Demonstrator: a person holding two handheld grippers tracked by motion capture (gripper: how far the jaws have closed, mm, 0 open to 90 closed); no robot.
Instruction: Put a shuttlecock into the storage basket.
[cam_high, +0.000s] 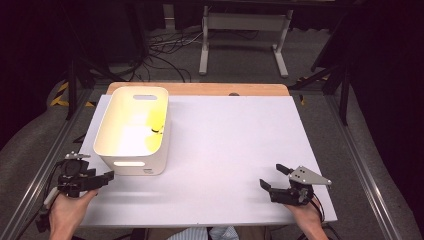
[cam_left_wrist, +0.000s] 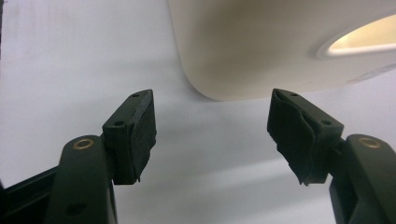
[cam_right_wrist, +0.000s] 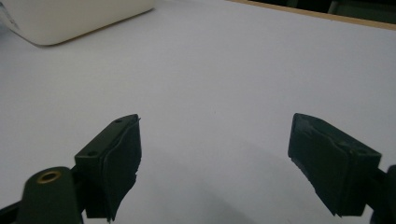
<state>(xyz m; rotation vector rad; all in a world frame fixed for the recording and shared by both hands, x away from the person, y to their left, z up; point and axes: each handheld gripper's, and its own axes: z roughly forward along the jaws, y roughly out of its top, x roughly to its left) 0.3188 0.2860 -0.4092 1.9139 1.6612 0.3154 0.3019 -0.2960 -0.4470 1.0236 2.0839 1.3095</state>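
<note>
So the person has both grippers parked low near the front edge of the white table. The left gripper sits at the front left corner, held in the person's left hand, and it's pointing across toward the near wall of the white bin. Its jaws stand well apart with nothing between them, and in the left gripper view the black pads just frame bare tabletop, with the bin's rounded lower corner right ahead and a bit above the gap. Near, but not touching as far as the views show.

The bin itself stands upright on the left half of the table, toward the far side, with a slot handle in its near wall and another in the far wall. Inside there's something yellow against the right wall with a small dark bit on it; too small to tell what it is.

The right gripper is over at the front right, held in the right hand, well apart from the bin. Jaws wide open there too, nothing in them, just empty white surface in the right gripper view, with the bin's corner off at the top left
</note>
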